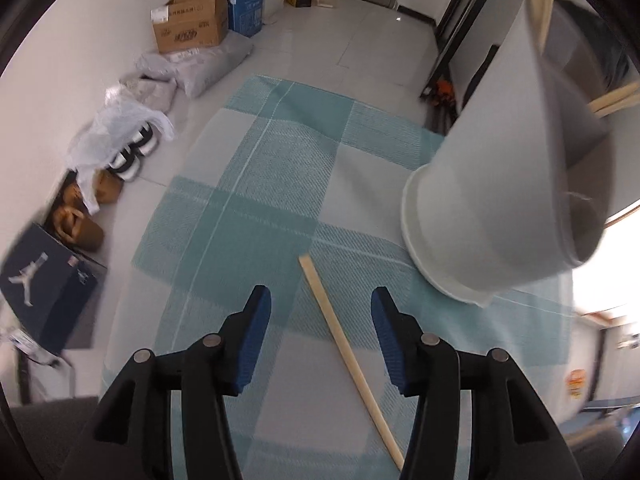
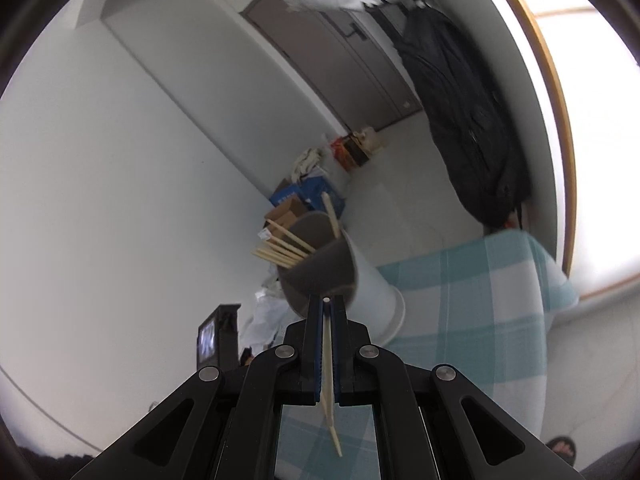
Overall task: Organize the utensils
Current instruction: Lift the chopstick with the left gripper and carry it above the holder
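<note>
A single wooden chopstick (image 1: 344,344) lies on the teal and grey checked cloth (image 1: 256,184). My left gripper (image 1: 320,300) hovers over it, open, a blue pad on either side and neither touching it. A tall white cup (image 1: 480,184) stands on the cloth just to the right, with chopstick ends (image 1: 612,98) poking out of its top. In the right wrist view my right gripper (image 2: 327,300) is shut on another chopstick (image 2: 329,364), which runs back between the pads. Its tip sits at the rim of the cup (image 2: 376,292), which holds several chopsticks (image 2: 280,250).
Along the wall left of the cloth sit a cardboard box (image 1: 190,22), blue cartons, plastic bags (image 1: 120,120), shoes and a dark shoe box (image 1: 44,280). A black jacket (image 2: 464,120) hangs by a bright window. A grey door (image 2: 340,60) is at the far end.
</note>
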